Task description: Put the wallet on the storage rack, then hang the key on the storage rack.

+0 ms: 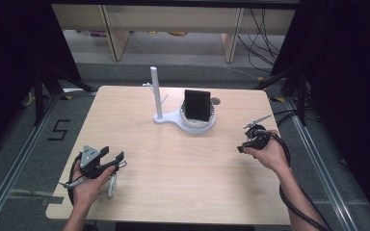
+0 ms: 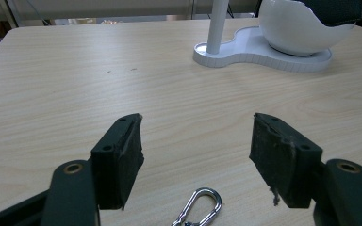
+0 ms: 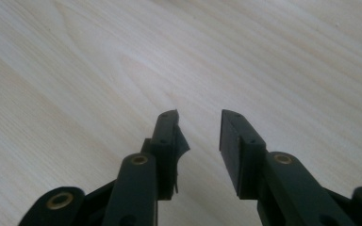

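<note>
Black jaws of the left gripper [image 2: 195, 160] are seen wide apart in the left gripper view, pads worn and frayed, nothing clamped. A silver carabiner [image 2: 199, 208] is seen lying on the table [image 2: 75, 84] just in front of the gap, near the bottom edge of that view; metal, polished, pear-shaped loop. In the high view it is made out only as a pale glint [image 1: 112, 185] just beside the left hand [image 1: 87, 185], detail too small to read there.

Right gripper [image 3: 199, 136] jaws are shown partly open in the right gripper view, nothing between them, bare light wood grain beneath. In the high view the right gripper [image 1: 250, 139] is held by the right hand [image 1: 268, 153] near the table's right edge, well apart from the carabiner.

Further out, a white stand [image 1: 161, 115] is seen at table centre: upright round post, flat figure-eight base, ribbed rim. A round white bowl [image 2: 297, 28] sits on the base, smooth and glossy in the left gripper view; the dark rectangular object [image 1: 196, 106] standing in it is shown in full in the high view.
</note>
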{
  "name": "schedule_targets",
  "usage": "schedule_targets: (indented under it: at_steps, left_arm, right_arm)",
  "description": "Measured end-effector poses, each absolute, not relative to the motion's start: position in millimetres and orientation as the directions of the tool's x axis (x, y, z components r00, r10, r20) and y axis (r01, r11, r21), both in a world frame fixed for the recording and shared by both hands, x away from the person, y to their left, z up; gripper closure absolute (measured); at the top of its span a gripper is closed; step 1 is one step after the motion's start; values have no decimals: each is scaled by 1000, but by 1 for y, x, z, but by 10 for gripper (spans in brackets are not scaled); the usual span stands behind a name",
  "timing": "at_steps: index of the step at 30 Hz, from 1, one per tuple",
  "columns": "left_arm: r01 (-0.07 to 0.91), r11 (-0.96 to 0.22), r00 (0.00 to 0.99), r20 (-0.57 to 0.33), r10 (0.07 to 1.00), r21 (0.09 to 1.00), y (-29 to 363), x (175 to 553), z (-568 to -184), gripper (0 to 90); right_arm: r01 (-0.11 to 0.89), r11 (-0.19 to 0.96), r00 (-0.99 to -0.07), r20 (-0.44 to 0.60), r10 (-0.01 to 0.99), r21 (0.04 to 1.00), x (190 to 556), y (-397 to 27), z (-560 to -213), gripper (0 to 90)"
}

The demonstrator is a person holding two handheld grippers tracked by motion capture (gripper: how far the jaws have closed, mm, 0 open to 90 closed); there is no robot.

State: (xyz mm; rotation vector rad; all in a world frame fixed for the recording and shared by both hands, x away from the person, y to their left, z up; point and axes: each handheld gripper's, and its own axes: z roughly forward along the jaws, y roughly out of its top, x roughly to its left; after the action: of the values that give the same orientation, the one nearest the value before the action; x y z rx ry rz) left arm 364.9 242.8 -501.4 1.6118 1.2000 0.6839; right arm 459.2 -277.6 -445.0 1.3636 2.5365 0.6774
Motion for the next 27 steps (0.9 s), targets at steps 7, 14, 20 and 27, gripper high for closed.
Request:
schedule_targets:
  at_steps: [7,14,20,27]
  left_arm:
    - [376,-31,352,-112,929,926,242,365,-501,330]
    - [407,-28,336,-122,934,913,246,365,-501,329]
    - [448,-45,344,-125,931,893,246,368,-499,332]
    - [499,-93,360,-108,927,861,251,373,-492,351]
  right_arm:
    - [765,443,-530,67,845,468,450,-285,-448,649]
    - [777,420,-513,85,854,469,445,-289,-448,606]
    - [779,412,-510,95,855,472,445,-293,-453,596]
    - [794,405,-493,91,865,453,442,-297,-455,588]
